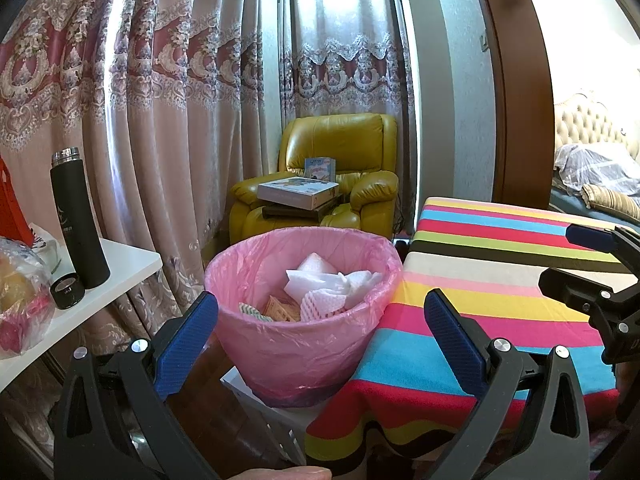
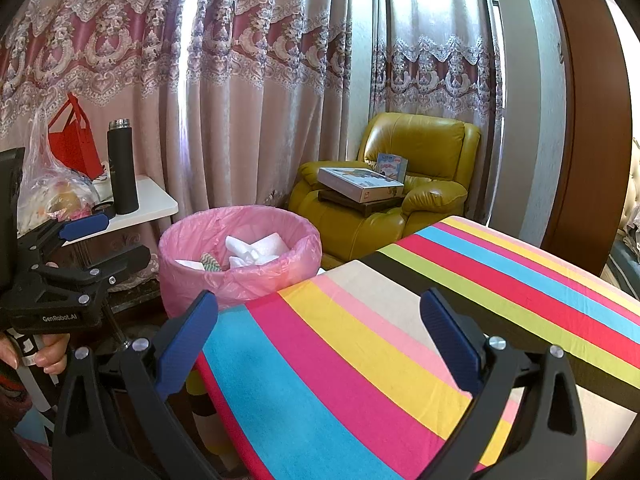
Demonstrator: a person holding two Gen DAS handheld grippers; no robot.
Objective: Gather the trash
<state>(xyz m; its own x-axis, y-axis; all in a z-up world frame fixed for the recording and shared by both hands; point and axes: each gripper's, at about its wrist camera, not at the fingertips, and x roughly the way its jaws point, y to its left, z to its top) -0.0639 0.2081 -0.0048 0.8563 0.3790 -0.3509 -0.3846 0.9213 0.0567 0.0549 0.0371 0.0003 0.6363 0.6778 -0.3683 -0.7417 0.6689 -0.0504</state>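
Observation:
A bin lined with a pink bag (image 1: 304, 340) stands left of a table under a striped cloth (image 1: 500, 280). White foam and paper trash (image 1: 332, 284) lies inside it. My left gripper (image 1: 320, 332) is open and empty, held just in front of the bin. My right gripper (image 2: 320, 332) is open and empty above the striped cloth (image 2: 400, 340). The bin (image 2: 240, 276) with its white trash (image 2: 256, 250) shows to the left in the right wrist view. Each gripper shows in the other's view, the right one (image 1: 584, 264) and the left one (image 2: 104, 240).
A white side table (image 1: 120, 276) at left holds a black flask (image 1: 80, 220), a lens cap, a plastic bag and a red bag (image 2: 74, 140). A yellow armchair (image 1: 340, 176) with boxes stands behind the bin. Curtains hang behind. A bed shows far right.

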